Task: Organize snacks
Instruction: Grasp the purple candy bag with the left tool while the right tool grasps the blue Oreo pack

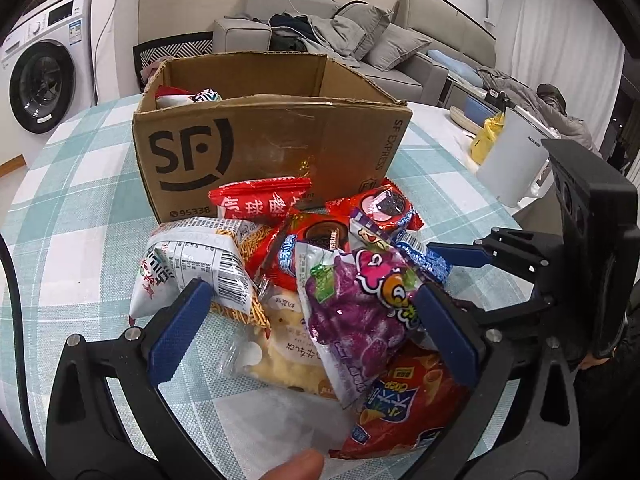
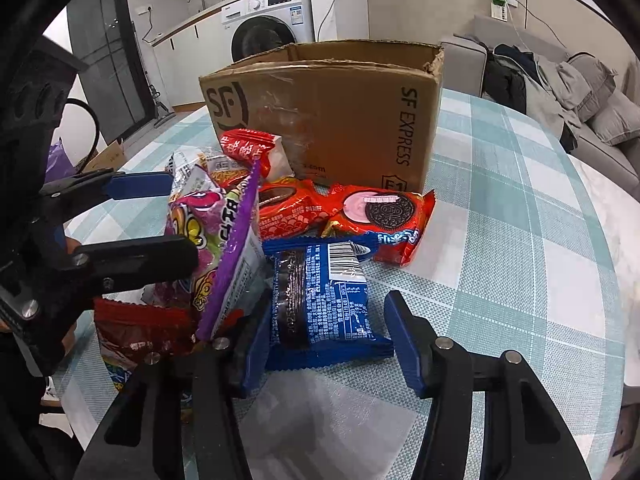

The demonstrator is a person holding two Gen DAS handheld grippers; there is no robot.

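A pile of snack packets lies on the checked tablecloth (image 1: 80, 216) in front of an open cardboard box (image 1: 280, 140). My left gripper (image 1: 310, 286) is open; its blue fingers straddle the pile, the purple bag (image 1: 352, 320) and a white barcoded packet (image 1: 188, 268) between them. In the right wrist view, my right gripper (image 2: 328, 300) is shut on a blue cookie packet (image 2: 324, 300) that lies flat on the cloth, a pad at each end. Red cookie packets (image 2: 384, 216) lie just beyond it. The box (image 2: 340, 120) holds a couple of packets (image 1: 188, 96).
A white appliance (image 1: 512, 160) and a yellow bag (image 1: 486, 140) stand at the table's right edge. A grey sofa (image 1: 360, 28) and a washing machine (image 1: 44, 76) are beyond the table. A thumb (image 1: 296, 466) shows at the bottom. Bare cloth lies right of the pile (image 2: 520, 240).
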